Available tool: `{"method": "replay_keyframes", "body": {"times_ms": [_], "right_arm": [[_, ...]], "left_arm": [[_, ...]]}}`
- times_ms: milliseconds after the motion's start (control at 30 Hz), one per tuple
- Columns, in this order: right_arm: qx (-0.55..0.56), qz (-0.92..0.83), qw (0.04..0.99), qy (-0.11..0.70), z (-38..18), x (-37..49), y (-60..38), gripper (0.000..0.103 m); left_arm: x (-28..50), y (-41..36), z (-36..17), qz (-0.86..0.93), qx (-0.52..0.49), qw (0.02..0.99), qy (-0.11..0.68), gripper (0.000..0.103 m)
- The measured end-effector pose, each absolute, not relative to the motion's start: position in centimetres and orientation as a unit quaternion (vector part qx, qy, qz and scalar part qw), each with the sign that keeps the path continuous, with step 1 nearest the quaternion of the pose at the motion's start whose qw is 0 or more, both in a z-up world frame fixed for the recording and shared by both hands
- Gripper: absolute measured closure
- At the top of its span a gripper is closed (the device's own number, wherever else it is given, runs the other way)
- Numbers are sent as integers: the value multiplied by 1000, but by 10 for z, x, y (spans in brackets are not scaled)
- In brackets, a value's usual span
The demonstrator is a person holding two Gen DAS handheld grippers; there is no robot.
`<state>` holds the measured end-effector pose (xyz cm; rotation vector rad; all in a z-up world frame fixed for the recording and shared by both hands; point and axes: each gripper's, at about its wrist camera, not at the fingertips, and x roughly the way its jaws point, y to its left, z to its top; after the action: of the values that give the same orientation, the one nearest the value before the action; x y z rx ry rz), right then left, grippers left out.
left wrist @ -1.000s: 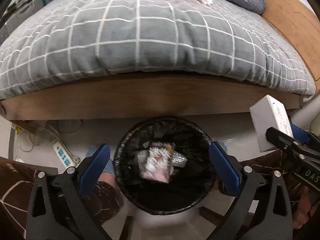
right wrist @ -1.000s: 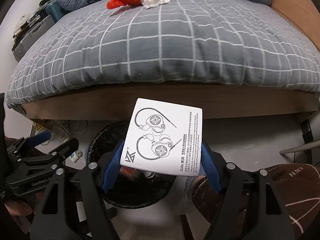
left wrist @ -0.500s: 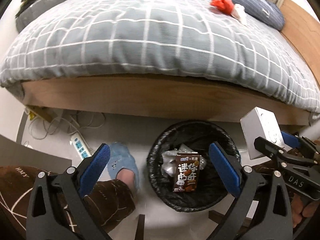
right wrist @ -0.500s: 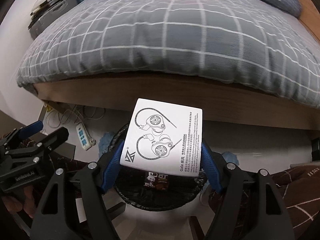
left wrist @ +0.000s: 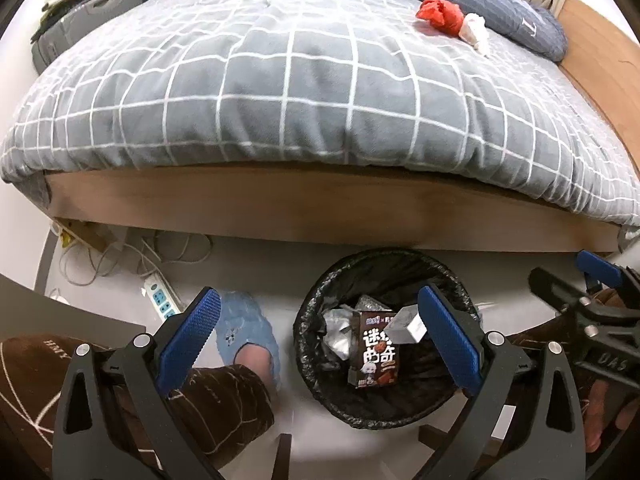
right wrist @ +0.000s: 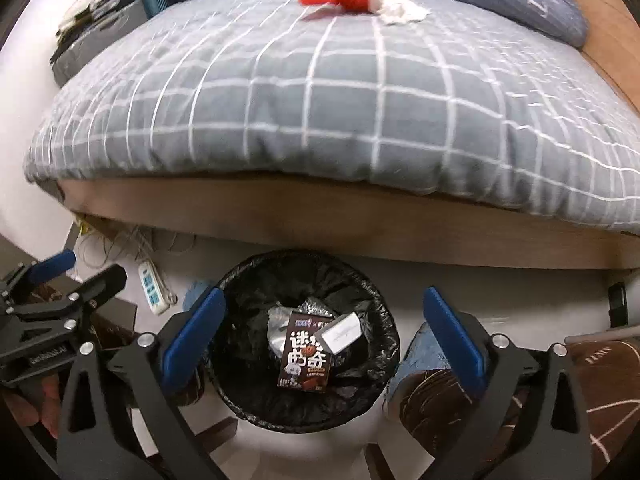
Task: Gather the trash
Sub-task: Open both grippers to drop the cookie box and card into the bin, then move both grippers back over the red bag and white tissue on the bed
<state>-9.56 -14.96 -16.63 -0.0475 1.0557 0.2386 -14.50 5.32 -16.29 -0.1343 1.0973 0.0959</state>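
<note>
A small white box (right wrist: pixel 340 332) lies tilted on a brown snack carton (right wrist: pixel 306 356) inside the black bin (right wrist: pixel 384 364), lower centre, below the released, empty right gripper (right wrist: pixel 324 340).

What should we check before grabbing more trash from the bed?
1. White box inside the trash bin: ok.
2. Right gripper open and empty: ok.
3. Left gripper open and empty: ok.
4. Trash left on the bed: the red wrapper and white tissue are on the blanket, not ok.
5. Room left in the bin: cannot tell.
</note>
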Motion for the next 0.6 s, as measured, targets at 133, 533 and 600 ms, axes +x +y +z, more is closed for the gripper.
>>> {"method": "replay_keyframes", "body": {"times_ms": [133,533,600], "right_arm": [[-34,101,870,482,-152,-98,-163,8],[-34,55,902,427,-100,-97,-195,8],[-34,49,905,421,-93,-97,-198,8]], "left_arm": [[-142,45,-154,35,-63,856,512,6],[-129,24,-105,14,-64,878,474,6],[-128,22,-99,11,-63,880,472,6]]}}
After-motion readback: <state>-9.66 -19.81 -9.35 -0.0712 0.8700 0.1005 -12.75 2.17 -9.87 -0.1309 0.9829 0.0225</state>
